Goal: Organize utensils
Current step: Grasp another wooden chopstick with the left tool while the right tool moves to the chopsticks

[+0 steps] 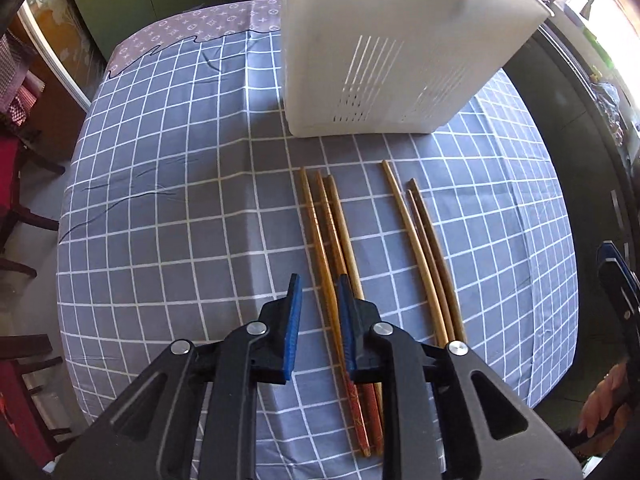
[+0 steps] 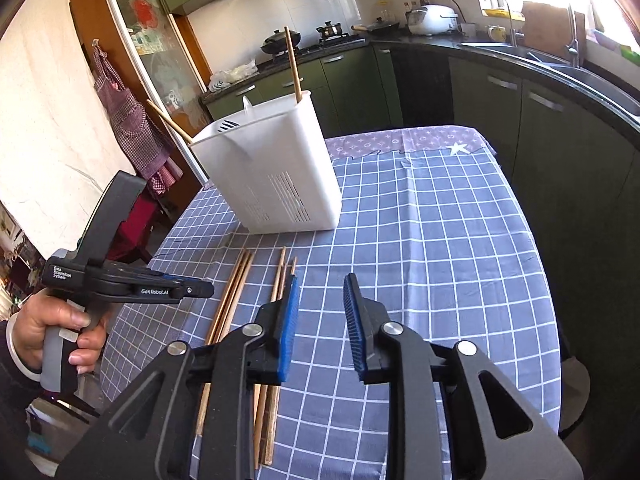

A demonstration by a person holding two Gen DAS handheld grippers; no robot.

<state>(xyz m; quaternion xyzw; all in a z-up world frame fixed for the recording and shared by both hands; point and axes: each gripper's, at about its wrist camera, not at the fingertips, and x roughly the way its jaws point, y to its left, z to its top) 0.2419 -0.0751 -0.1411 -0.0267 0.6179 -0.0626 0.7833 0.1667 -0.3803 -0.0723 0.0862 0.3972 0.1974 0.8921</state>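
Six chopsticks lie flat on the checked cloth of the counter (image 1: 160,208), in two groups of three: left group (image 1: 332,236) and right group (image 1: 420,248), well apart from each other, tips pointing to 12 o'clock toward the white utensil holder (image 1: 380,60). The holder stands upright just beyond their tips, not touching them.

Left claw (image 1: 318,320) is apart, nothing between the pads; it hangs over the left group, with one stick showing in the gap and the others under its right finger. Right claw (image 2: 320,320) is also apart and empty, with bare cloth in its gap and the nearer sticks (image 2: 280,280) just off its left pad at 9 o'clock.

Handling, my read: thin wooden or bamboo sticks, very light, stiff, round and smooth, so likely to roll or pivot in a grip. They sit flush on soft cloth, so the pads may catch fabric. Best hold looks mid-length or slightly toward the thick end, pinching across the shaft, one stick at a time.

View differences: only the right wrist view shows the holder's open top, with one chopstick (image 2: 293,64) already standing in it and two more (image 2: 168,122) leaning out at its far side, plus the left gripper body and the left hand (image 2: 52,336) holding it. The left view shows both groups full length and the holder's vent slots, but not its contents.
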